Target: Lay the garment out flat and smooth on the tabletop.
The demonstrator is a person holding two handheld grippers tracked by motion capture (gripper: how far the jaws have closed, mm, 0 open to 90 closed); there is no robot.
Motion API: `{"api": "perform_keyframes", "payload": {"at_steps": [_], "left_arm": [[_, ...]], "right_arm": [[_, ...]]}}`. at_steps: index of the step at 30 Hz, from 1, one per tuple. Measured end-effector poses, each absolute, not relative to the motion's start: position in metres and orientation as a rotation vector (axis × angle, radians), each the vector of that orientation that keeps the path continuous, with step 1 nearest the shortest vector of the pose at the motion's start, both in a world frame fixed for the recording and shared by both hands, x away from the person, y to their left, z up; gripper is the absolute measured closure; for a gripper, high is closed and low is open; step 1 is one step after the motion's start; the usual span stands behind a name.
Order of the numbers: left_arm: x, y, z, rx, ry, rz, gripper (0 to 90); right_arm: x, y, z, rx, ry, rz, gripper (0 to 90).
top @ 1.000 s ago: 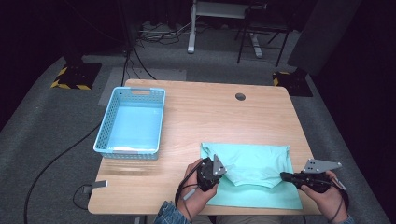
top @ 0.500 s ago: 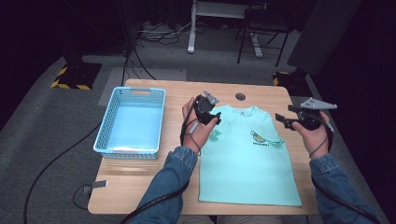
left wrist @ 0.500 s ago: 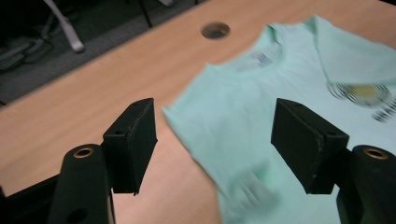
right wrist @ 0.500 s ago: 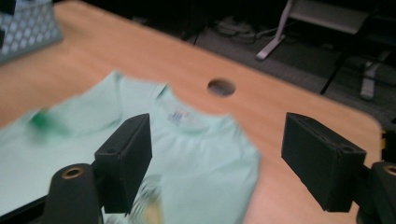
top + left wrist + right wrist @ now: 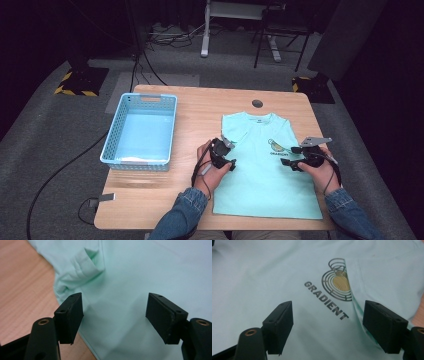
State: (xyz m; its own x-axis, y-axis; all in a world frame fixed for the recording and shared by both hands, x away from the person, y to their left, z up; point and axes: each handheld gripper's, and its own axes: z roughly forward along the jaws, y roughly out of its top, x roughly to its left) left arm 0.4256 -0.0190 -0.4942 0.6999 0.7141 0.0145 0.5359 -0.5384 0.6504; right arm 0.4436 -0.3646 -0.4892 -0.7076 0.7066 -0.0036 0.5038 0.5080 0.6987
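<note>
A mint-green T-shirt (image 5: 265, 185) lies spread flat on the wooden table (image 5: 195, 112), its collar at the far end and a printed chest logo (image 5: 337, 287) facing up. My left gripper (image 5: 227, 156) hovers over the shirt's left edge beside a tucked sleeve (image 5: 85, 267). Its jaws have just been opening and stand open over the cloth (image 5: 125, 277) with nothing pinched. My right gripper (image 5: 290, 156) hangs over the chest print, near the shirt's right side. Its jaws have likewise just been opening and are apart above the fabric (image 5: 262, 277), gripping nothing.
A light-blue plastic basket (image 5: 112, 145) stands on the table's left half. A small black round cap (image 5: 257, 103) sits in the tabletop beyond the collar. Bare wood shows between basket and shirt. Cables and desk legs are on the floor behind.
The shirt, folded in half near the front a second ago, now lies fully spread. Both grippers carried its edge to the far end, let go, and moved back toward the person.
</note>
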Motion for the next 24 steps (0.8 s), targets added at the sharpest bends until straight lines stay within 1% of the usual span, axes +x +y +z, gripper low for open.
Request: {"api": "perform_keyframes", "payload": {"at_steps": [3,9,16,24], "left_arm": [[0.420,-0.019,-0.497,2.260,0.948,0.365,30.7],[0.403,-0.020,-0.496,2.278,0.926,0.354,32.6],[0.372,-0.020,-0.498,2.275,0.896,0.343,32.7],[0.352,-0.019,-0.498,2.281,0.873,0.341,32.7]], "right_arm": [[0.442,-0.366,-0.498,1.013,2.482,0.975,20.8],[0.426,-0.371,-0.502,0.994,2.454,1.019,20.7],[0.401,-0.376,-0.504,0.985,2.444,1.041,20.8],[0.375,-0.377,-0.504,0.995,2.435,1.045,20.8]]}}
